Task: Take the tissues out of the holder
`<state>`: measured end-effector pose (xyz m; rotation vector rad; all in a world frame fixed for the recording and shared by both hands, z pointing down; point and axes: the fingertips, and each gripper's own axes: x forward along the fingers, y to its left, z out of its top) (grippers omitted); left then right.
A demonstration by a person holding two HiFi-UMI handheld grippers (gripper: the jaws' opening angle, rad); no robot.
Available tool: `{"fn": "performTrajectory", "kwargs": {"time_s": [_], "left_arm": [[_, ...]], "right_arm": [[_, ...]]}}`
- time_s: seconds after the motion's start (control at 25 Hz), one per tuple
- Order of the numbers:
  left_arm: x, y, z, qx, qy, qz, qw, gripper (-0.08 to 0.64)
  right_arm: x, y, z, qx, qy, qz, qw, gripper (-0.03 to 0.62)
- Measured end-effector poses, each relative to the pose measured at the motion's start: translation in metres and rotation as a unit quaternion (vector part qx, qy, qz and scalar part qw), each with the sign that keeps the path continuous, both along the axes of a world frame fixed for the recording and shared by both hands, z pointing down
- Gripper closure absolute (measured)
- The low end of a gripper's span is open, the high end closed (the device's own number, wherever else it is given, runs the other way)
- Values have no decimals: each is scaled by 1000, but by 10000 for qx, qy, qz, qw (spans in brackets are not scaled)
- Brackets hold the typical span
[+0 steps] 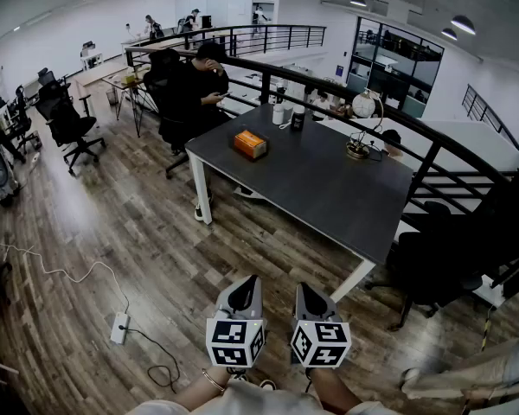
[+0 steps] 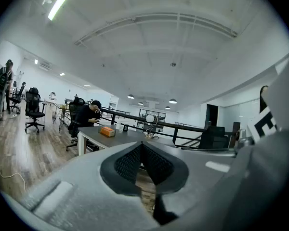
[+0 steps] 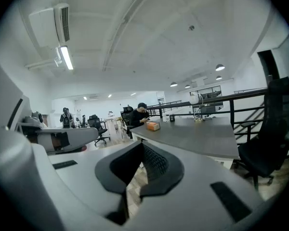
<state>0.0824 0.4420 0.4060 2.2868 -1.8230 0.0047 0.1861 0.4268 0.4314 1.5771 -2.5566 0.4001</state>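
Note:
An orange tissue holder (image 1: 249,144) stands near the far left end of a dark grey table (image 1: 329,188). It also shows small and distant in the left gripper view as the orange holder (image 2: 107,132), and in the right gripper view as the same holder (image 3: 153,125). Both grippers hang low and close to me, well short of the table, over the wooden floor. My left gripper (image 1: 246,288) is shut with nothing in it, its pads (image 2: 135,161) meeting at the tip. My right gripper (image 1: 304,292) is shut and empty too, beside the left one.
A person in black (image 1: 199,85) sits at the table's far left corner. Cups (image 1: 287,114) and a round lamp (image 1: 363,105) stand along the far edge by a black railing (image 1: 432,145). A black chair (image 1: 432,266) stands at the right. A power strip (image 1: 119,327) with cable lies on the floor.

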Motion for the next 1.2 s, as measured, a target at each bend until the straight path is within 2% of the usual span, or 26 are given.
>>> {"fn": "performTrajectory", "kwargs": {"time_s": [0.36, 0.96, 1.2], "left_arm": [[-9, 1, 6, -67, -94, -111, 9999, 572], [-78, -38, 18, -224, -103, -181, 9995, 572], [-90, -55, 24, -323, -152, -293, 9989, 572]], "right_arm": [[-10, -5, 3, -20, 51, -126, 9999, 586], [-59, -44, 11, -76, -86, 176, 9998, 584], [-69, -59, 22, -250, 11, 200, 9995, 584]]}}
